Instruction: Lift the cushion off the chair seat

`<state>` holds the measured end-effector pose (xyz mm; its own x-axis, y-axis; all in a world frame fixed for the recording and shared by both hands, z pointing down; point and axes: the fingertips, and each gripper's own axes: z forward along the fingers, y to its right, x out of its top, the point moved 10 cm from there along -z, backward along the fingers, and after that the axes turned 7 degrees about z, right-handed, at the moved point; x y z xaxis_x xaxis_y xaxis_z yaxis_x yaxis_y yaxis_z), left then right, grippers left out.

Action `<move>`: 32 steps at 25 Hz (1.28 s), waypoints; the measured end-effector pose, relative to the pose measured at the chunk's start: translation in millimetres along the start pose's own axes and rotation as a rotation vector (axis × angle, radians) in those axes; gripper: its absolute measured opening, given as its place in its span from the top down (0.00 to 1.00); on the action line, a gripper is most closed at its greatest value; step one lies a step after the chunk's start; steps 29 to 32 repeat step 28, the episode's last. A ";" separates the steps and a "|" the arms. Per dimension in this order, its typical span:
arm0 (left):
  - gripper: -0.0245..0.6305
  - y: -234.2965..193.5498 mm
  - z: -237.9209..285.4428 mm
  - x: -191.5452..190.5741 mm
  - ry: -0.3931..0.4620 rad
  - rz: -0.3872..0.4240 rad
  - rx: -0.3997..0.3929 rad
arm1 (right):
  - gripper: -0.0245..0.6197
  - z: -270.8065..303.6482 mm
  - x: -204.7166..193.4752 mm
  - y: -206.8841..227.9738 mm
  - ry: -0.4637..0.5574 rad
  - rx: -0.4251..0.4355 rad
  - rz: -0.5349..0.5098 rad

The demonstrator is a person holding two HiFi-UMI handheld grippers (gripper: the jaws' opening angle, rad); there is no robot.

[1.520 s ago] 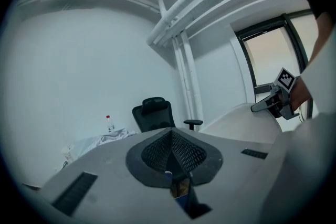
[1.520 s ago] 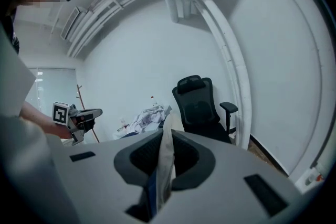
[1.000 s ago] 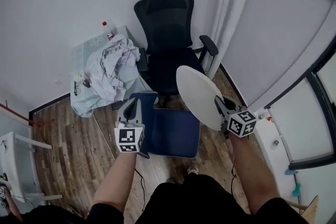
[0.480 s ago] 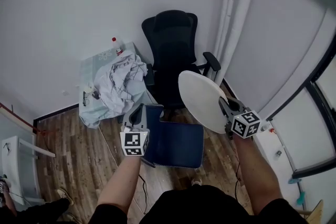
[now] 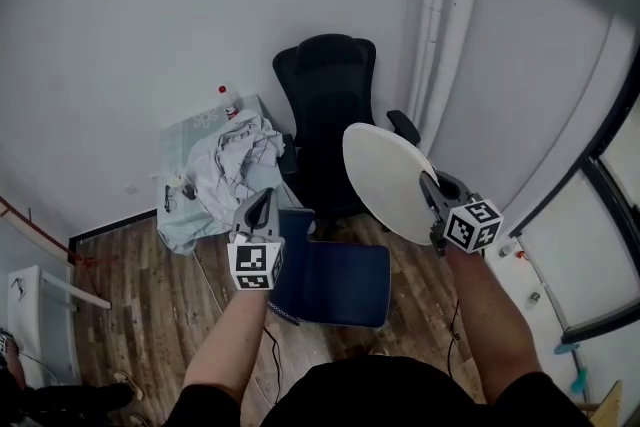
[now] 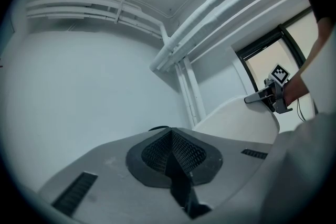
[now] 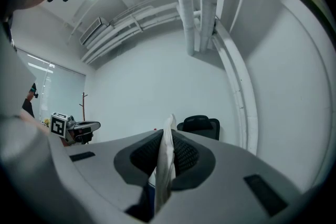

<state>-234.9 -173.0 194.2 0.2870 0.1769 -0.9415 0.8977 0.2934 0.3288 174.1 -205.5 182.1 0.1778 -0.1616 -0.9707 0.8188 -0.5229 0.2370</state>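
"Where's the cushion now?"

"In the air on the near side of the black chair, clear of its seat. The blue part hangs down between the two grippers, and a pale rounded part stands up on the right."

"Both gripping?"

"Yes. The left gripper is pressed together on a thin dark edge at the blue part's upper left corner. The right gripper pinches the pale rim, with a bit of blue under it."

"Any room around it?"

"Bare wooden floor lies beneath and to the near left. The bench with its crumpled cloth stands near on the left. White pipes run down the wall on the far right, beyond the pale rim."
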 end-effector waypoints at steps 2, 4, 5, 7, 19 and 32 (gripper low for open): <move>0.96 1.0 -0.3 1.6 0.005 0.003 0.001 | 0.90 0.1 3.4 0.5 0.000 0.001 -0.013; 0.96 1.1 0.0 2.9 0.008 0.009 -0.001 | 0.90 0.9 6.0 0.6 0.001 0.002 -0.023; 0.96 0.8 0.3 3.7 0.008 0.010 -0.002 | 0.90 1.2 7.3 0.6 0.003 0.003 -0.025; 0.96 -0.2 -0.3 5.0 0.010 0.014 0.000 | 0.90 1.4 8.9 -0.2 0.009 0.005 -0.026; 0.96 -0.5 -6.9 8.9 0.002 0.012 0.012 | 0.90 -0.6 6.9 -1.4 0.023 0.013 -0.010; 0.96 -0.7 -3.7 5.0 -0.001 0.010 0.022 | 0.90 0.7 5.7 7.0 0.044 0.012 0.016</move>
